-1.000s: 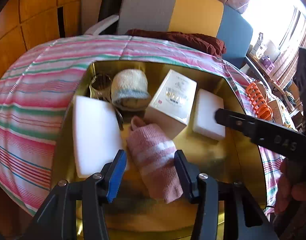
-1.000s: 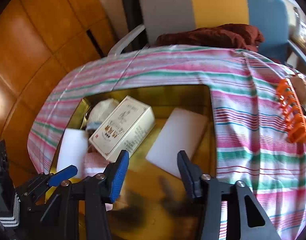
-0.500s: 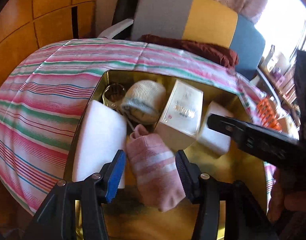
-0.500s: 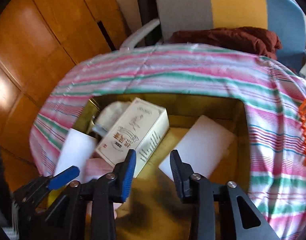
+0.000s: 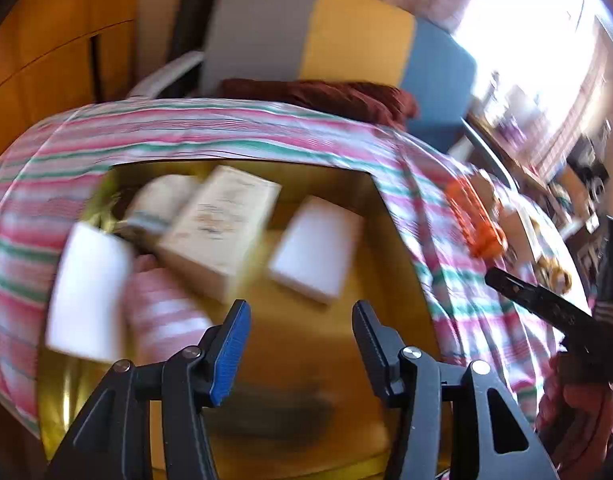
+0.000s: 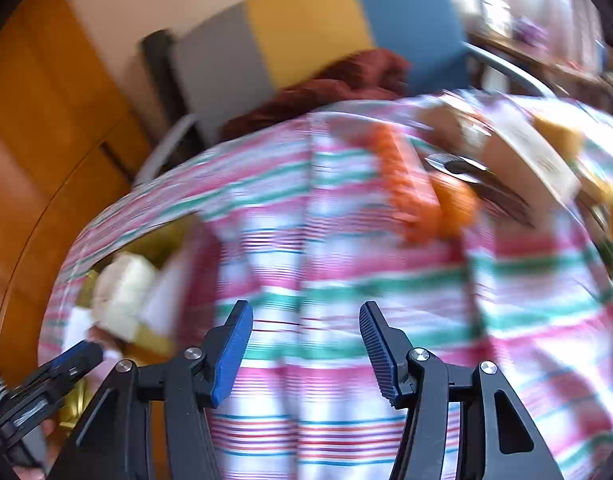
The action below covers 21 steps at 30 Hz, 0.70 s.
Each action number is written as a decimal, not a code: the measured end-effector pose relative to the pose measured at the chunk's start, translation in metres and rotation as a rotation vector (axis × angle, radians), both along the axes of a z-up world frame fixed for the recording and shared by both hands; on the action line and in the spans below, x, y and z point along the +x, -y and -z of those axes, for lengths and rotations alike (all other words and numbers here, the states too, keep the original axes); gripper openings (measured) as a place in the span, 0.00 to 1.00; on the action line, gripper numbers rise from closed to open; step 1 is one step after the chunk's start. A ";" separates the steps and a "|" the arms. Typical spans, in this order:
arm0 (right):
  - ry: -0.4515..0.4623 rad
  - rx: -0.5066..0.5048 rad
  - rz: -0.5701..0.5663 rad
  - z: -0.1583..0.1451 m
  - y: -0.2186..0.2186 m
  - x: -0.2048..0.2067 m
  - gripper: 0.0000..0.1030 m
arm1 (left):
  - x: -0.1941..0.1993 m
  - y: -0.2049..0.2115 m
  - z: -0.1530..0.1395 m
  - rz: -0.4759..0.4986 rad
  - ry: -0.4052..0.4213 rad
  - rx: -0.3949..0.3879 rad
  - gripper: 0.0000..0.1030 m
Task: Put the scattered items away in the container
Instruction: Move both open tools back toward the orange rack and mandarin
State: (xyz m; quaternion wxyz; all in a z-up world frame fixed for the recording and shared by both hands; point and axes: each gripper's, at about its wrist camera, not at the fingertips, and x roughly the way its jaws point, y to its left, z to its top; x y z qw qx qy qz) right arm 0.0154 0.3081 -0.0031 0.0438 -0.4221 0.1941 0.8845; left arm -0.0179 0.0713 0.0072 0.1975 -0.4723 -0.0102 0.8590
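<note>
A gold container (image 5: 390,236) sits on the striped cloth. In it lie a cream box (image 5: 222,224), two white blocks (image 5: 314,248) (image 5: 86,292), a pink striped cloth roll (image 5: 162,320) and a knitted roll (image 5: 158,200). My left gripper (image 5: 300,344) is open and empty above the container's near part. An orange hair claw (image 5: 474,220) lies on the cloth right of the container; it also shows in the right wrist view (image 6: 422,196). My right gripper (image 6: 304,348) is open and empty above the cloth, short of the claw. Both views are blurred.
A small box (image 6: 522,156) and other blurred items lie beyond the claw. A grey, yellow and blue chair (image 5: 326,40) with a maroon cloth (image 5: 326,96) stands behind the table. Wooden panels are on the left.
My left gripper has pulled back and swung right, leaving the pink roll in the container. My right gripper has opened wider and swung right, from over the container to over the cloth near the claw.
</note>
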 end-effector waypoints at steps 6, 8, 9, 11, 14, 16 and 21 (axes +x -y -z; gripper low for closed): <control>-0.032 0.027 0.131 0.002 -0.063 -0.007 0.56 | 0.004 -0.049 0.000 0.108 0.004 -0.070 0.52; -0.062 0.042 0.143 -0.004 -0.075 -0.019 0.61 | 0.005 -0.057 -0.003 0.117 0.000 -0.077 0.52; -0.074 0.049 0.143 -0.007 -0.081 -0.028 0.61 | 0.006 -0.059 -0.004 0.120 -0.001 -0.080 0.52; -0.071 0.059 0.142 -0.008 -0.088 -0.047 0.61 | 0.006 -0.061 -0.006 0.118 -0.012 -0.088 0.52; -0.016 0.084 0.086 -0.001 -0.090 -0.078 0.62 | 0.007 -0.061 -0.008 0.115 -0.020 -0.099 0.52; 0.025 0.158 0.064 0.004 -0.084 -0.092 0.62 | 0.007 -0.058 -0.009 0.107 -0.020 -0.100 0.52; 0.034 0.307 0.000 0.011 -0.065 -0.098 0.51 | 0.002 -0.056 -0.005 0.087 -0.002 -0.089 0.52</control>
